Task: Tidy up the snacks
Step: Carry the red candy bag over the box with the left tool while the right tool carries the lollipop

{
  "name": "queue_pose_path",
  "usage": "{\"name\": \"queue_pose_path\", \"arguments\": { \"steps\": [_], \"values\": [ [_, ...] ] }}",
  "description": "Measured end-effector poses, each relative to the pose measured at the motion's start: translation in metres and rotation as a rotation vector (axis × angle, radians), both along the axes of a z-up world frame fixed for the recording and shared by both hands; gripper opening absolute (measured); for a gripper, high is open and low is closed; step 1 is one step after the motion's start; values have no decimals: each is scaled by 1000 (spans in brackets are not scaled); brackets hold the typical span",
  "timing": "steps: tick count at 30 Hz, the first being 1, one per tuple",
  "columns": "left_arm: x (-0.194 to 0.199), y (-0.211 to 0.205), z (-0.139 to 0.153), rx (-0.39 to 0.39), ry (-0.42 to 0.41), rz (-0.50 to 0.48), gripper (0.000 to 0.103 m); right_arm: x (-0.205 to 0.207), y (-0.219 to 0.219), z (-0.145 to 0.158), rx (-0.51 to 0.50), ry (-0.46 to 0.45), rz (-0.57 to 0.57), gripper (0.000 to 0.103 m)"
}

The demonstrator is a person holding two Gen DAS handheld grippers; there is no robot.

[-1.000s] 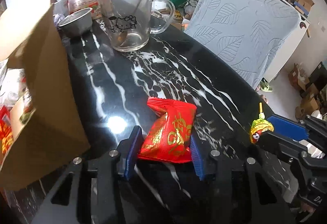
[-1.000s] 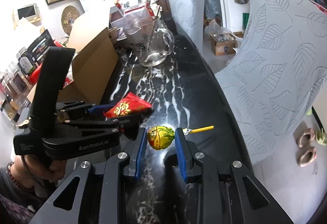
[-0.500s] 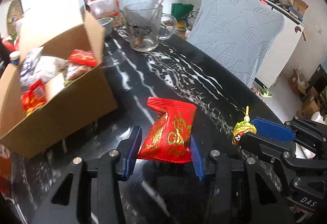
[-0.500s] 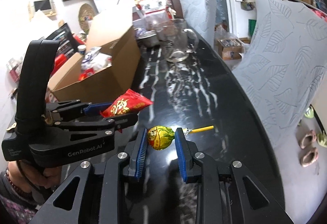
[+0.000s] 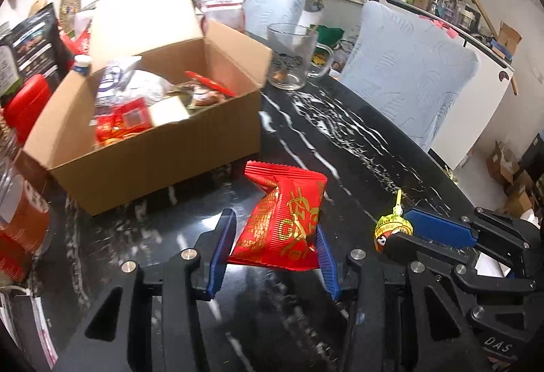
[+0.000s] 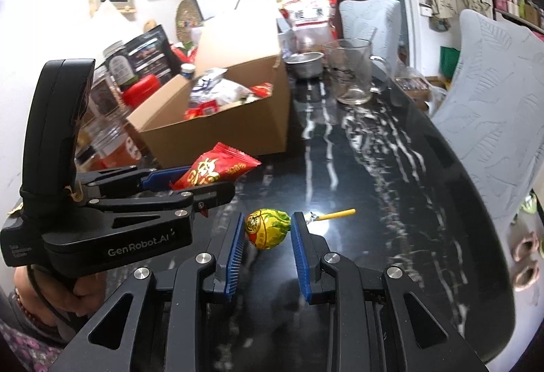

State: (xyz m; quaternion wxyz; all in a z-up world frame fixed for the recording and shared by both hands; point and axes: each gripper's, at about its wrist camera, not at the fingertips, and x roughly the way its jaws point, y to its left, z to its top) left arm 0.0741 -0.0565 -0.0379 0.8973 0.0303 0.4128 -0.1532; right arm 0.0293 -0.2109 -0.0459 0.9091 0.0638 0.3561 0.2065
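Observation:
My left gripper [image 5: 272,232] is shut on a red snack packet [image 5: 284,219] with gold print and holds it above the black marble table. The same red packet [image 6: 210,170] shows in the right wrist view, clamped in the left gripper [image 6: 190,181]. My right gripper [image 6: 267,229] is shut on a lollipop [image 6: 267,227] in a yellow-green wrapper, its yellow stick pointing right. From the left wrist view the lollipop [image 5: 392,229] and right gripper [image 5: 404,232] sit at the lower right. An open cardboard box [image 5: 153,151] holding several snacks stands ahead on the left.
A glass mug [image 5: 292,56] and a metal bowl [image 6: 304,64] stand behind the box, with a tall snack bag [image 6: 311,18] beyond. Bottles and jars [image 5: 20,202] crowd the table's left edge. Pale leaf-patterned chairs [image 5: 408,73] line the right side. A hand [image 6: 51,290] grips the left gripper's handle.
Both grippers have pulled back and risen slightly with their snacks still held. The box, earlier close on the left with its inside hidden, now shows its open top and contents ahead.

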Motion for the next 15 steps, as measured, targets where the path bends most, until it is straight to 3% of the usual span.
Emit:
{"name": "queue_pose_path", "arguments": {
  "steps": [15],
  "values": [
    [7, 65, 32, -28, -82, 100, 45, 20, 59, 23, 7, -72, 96, 28]
  ]
}}
